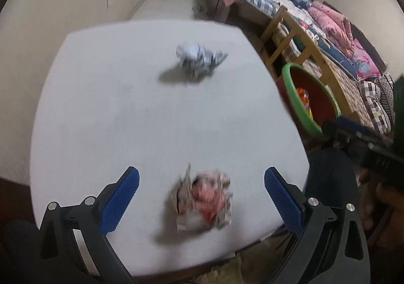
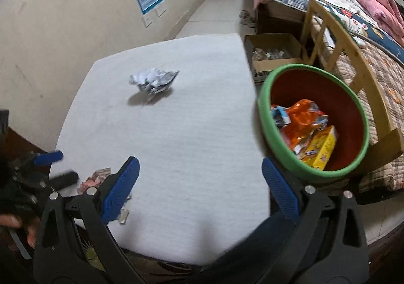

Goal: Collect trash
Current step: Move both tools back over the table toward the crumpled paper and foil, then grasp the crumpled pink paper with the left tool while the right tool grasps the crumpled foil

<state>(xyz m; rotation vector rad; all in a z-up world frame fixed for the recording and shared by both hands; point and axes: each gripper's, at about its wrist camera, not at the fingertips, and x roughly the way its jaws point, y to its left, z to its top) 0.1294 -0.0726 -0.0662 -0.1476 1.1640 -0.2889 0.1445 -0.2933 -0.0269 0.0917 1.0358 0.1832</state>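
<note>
Two crumpled wrappers (image 1: 205,202) (image 1: 199,60) lie on one table (image 1: 101,112); one bin (image 2: 265,117) beside.

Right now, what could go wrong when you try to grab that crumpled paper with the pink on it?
The open left gripper straddles the crumpled pink-and-white paper ball, which lies near the front edge of the white foam-covered table; a clumsy close might nudge it off. The green-rimmed red bin stands beside the table's right edge, so a short drop could miss it. The open right gripper hovers close by and could get in the way.
</note>
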